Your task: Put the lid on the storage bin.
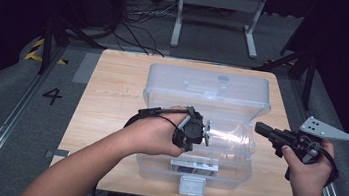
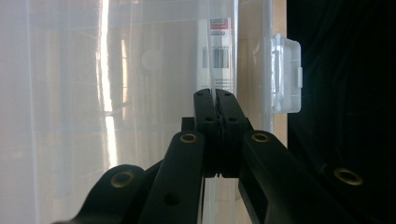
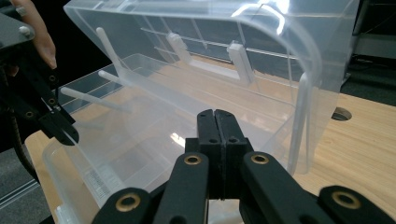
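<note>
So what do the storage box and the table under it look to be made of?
Storage box: clear, glossy, probably plastic; the table grain shows through its walls and glare streaks its raised lid. Table: pale wood with visible grain, matte; possibly laminate.

A clear plastic storage box sits in the middle of the wooden table, its long side facing the person, and it looks empty. Its see-through lid is hinged along the far edge and stands partly raised, tilted over the box, with a moulded handle and ribs showing on its underside. A white latch hangs at the middle of the near wall, just below a barcode label, and the front edge of the lid is pinched between the closed jaws of the left gripper.
</note>
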Available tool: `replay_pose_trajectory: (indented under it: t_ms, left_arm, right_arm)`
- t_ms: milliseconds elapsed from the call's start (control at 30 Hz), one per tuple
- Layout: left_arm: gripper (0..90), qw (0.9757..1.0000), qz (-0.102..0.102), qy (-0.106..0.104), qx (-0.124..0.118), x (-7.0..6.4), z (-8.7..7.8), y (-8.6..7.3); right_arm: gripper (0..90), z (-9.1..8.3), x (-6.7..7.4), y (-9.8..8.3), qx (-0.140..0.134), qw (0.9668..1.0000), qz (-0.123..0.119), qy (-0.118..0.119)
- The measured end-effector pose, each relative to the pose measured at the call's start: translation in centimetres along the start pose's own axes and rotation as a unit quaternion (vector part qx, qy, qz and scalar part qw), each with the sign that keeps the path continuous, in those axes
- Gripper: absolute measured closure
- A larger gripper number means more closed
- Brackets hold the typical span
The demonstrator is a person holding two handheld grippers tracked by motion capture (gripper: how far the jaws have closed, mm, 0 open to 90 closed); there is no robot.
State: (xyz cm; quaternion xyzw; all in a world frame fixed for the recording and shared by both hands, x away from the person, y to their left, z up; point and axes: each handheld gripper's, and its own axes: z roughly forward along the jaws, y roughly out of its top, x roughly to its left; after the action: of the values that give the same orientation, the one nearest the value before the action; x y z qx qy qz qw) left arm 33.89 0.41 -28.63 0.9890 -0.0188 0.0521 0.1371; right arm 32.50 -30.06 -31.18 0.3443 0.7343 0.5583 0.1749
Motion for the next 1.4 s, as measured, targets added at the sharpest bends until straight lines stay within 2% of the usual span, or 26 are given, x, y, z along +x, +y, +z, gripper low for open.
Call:
replay_pose_trajectory:
  t_ms: [200, 367, 400, 500, 633, 700, 900, 1067, 1200, 1333, 1400]
  left_arm:
    - [89.0, 0.9999, 0.000, -0.013, -0.001, -0.4, 0.6, -0.1]
    - [88.6, 0.9999, -0.006, -0.009, -0.005, -0.5, 0.6, -0.1]
    - [86.7, 0.9999, -0.010, -0.007, -0.008, -0.4, 0.5, -0.2]
    - [74.3, 0.9986, -0.032, -0.021, -0.036, -0.4, 0.2, -0.4]
    - [66.9, 0.9972, -0.043, -0.032, -0.052, -0.4, -0.3, -0.8]
    - [64.4, 0.9973, -0.041, -0.028, -0.054, -0.4, -0.5, -1.0]
    - [57.1, 0.9953, -0.063, -0.024, -0.070, -0.4, -1.3, -2.6]
    - [49.9, 0.9925, -0.088, -0.018, -0.083, -0.3, -1.7, -4.1]
    - [48.9, 0.9882, -0.113, -0.028, -0.099, -0.2, -1.9, -5.3]
    - [47.2, 0.9862, -0.124, -0.026, -0.106, -0.1, -2.2, -6.6]
    - [47.0, 0.9842, -0.132, -0.029, -0.114, -0.3, -2.3, -7.3]
  right_arm:
    - [90.0, 0.0, -0.2, 0.1, -0.010, 0.9999, 0.002, -0.006]
    - [90.0, 0.1, 0.0, 0.1, -0.008, 0.9999, -0.002, -0.006]
    - [90.0, 0.1, 0.0, 0.1, -0.008, 0.9999, -0.003, -0.008]
    - [90.0, 0.1, 0.0, 0.1, -0.007, 1.0000, -0.002, -0.007]
    - [90.0, 0.0, 0.0, 0.1, -0.007, 0.9999, -0.003, -0.007]
    - [90.0, 0.0, 0.1, 0.1, -0.006, 1.0000, -0.003, -0.006]
    - [90.0, -0.1, 0.1, 0.2, -0.003, 1.0000, -0.002, -0.006]
    - [90.0, -0.1, 0.1, 0.2, -0.001, 1.0000, -0.004, -0.008]
    - [90.0, -0.1, 0.2, 0.2, 0.004, 1.0000, -0.006, -0.006]
    - [90.0, -0.3, 0.3, 0.1, 0.007, 0.9999, -0.009, -0.007]
    - [90.0, -0.4, 0.4, 0.2, 0.009, 0.9999, -0.008, -0.008]
